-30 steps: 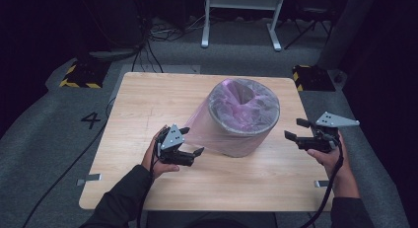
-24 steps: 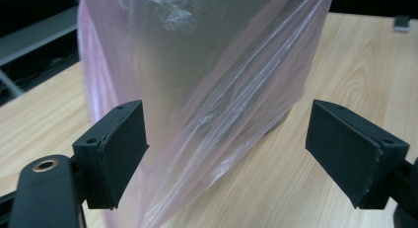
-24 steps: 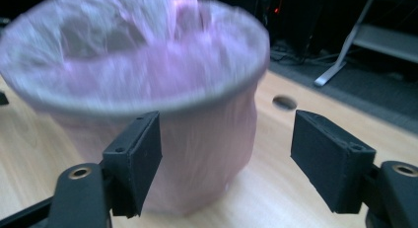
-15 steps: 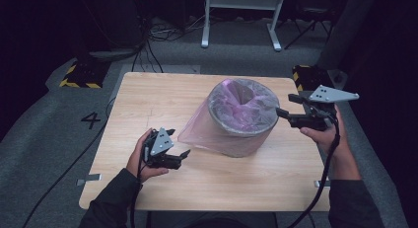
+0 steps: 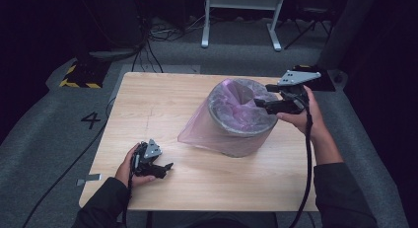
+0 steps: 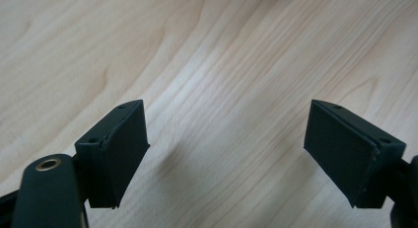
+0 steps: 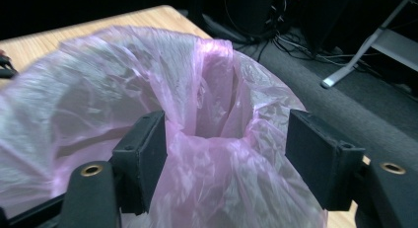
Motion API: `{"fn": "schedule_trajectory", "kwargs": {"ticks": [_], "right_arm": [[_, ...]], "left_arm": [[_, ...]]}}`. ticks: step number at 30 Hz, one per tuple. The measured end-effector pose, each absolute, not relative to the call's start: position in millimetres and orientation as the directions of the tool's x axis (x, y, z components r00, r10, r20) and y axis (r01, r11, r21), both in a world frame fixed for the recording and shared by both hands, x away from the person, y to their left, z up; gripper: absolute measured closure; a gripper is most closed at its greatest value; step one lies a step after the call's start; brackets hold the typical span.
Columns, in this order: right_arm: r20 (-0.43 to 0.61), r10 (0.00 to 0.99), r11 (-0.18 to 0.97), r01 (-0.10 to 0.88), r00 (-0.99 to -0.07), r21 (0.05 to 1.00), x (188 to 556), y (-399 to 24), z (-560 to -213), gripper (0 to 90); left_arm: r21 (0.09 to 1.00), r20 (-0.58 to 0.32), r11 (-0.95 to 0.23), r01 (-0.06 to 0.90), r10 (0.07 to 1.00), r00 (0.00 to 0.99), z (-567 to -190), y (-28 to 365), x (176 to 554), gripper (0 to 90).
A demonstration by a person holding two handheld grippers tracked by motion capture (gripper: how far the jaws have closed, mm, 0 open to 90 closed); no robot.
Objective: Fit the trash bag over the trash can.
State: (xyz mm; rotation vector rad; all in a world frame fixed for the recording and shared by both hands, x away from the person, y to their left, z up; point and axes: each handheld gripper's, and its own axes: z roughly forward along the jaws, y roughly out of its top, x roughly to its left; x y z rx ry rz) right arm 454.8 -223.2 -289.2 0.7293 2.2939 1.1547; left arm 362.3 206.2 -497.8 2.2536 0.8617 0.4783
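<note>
Right gripper (image 7: 224,154) jaws parted around a pink bag (image 5: 224,117) fold, just narrowed, nothing clamped; thin film could be torn if pinched. Left gripper (image 5: 167,168) open, empty, lower left.

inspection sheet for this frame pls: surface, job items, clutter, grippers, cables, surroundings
Surface: light wooden table, bare wood under the left gripper.
Job's things: round grey bin lined with a thin pink plastic bag; bag drapes outside down to the table.
Clutter: nothing seen.
Grippers: left gripper open, low over the table's near-left part, nothing between its jaws. Right gripper at the bin's far-right rim, open, jaws just been closing, bag film bunched between them.
Cables: one trails from each gripper; more on the floor behind.
Surroundings: grey carpet, floor mark "4", white metal stand.
</note>
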Motion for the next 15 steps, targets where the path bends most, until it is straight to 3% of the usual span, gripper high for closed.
{"fn": "schedule_trajectory", "kwargs": {"ticks": [6, 10, 15], "right_arm": [[-0.169, 0.616, 0.556, 0.272, -0.769, 0.786, 468.9, -203.5, -296.5, 33.1], [-0.202, 0.536, 0.645, 0.244, -0.820, 0.724, 470.8, -192.0, -305.7, 36.4], [-0.240, 0.513, 0.720, 0.262, -0.824, 0.642, 473.4, -179.5, -318.2, 38.4]], "left_arm": [[0.713, 0.059, -0.527, 0.464, 0.703, 0.708, -501.6, 212.0, 363.4, 16.0], [0.715, -0.001, -0.492, 0.497, 0.709, 0.705, -504.0, 216.6, 368.5, 15.1], [0.713, 0.001, -0.494, 0.498, 0.710, 0.704, -504.0, 216.7, 369.2, 14.0]]}}
